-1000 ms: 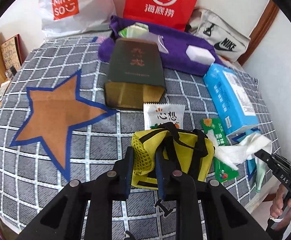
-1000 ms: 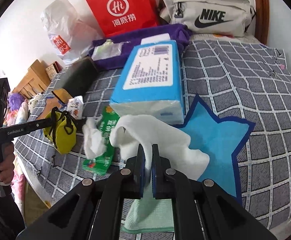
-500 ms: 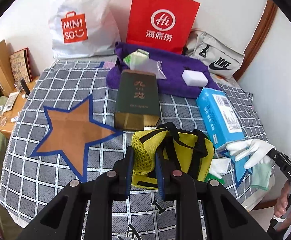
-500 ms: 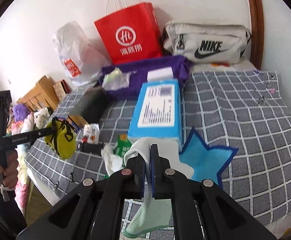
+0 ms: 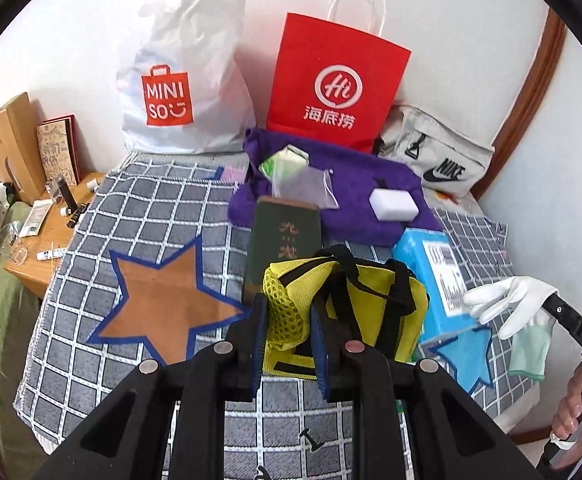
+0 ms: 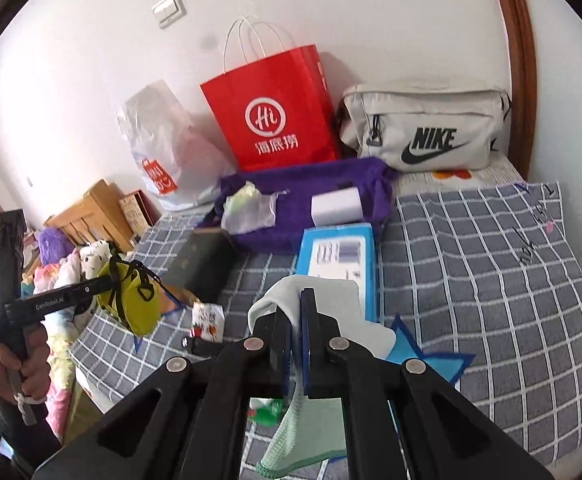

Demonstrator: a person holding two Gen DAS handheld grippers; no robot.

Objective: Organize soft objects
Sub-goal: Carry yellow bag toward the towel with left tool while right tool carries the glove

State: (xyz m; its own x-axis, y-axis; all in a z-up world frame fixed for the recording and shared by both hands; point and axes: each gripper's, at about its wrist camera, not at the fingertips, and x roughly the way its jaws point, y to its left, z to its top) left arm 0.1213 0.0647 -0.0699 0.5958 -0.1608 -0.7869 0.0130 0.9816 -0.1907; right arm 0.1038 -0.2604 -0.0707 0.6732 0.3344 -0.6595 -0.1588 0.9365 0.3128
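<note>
My left gripper is shut on the mesh side of a small yellow bag with black straps, held up above the checked bed cover. From the right wrist view the same yellow bag hangs from the left gripper at the left. My right gripper is shut on a white glove with a green cuff, lifted off the bed. In the left wrist view that glove dangles from the right gripper at the right edge.
On the bed lie a blue tissue pack, a dark green box, a purple towel bearing a white sponge, and small packets. A red paper bag, white plastic bag and grey Nike bag line the wall. A wooden nightstand stands left.
Both grippers have risen with their loads: the yellow bag and the glove have lifted clear of the bed, and more of the wall and bags shows.
</note>
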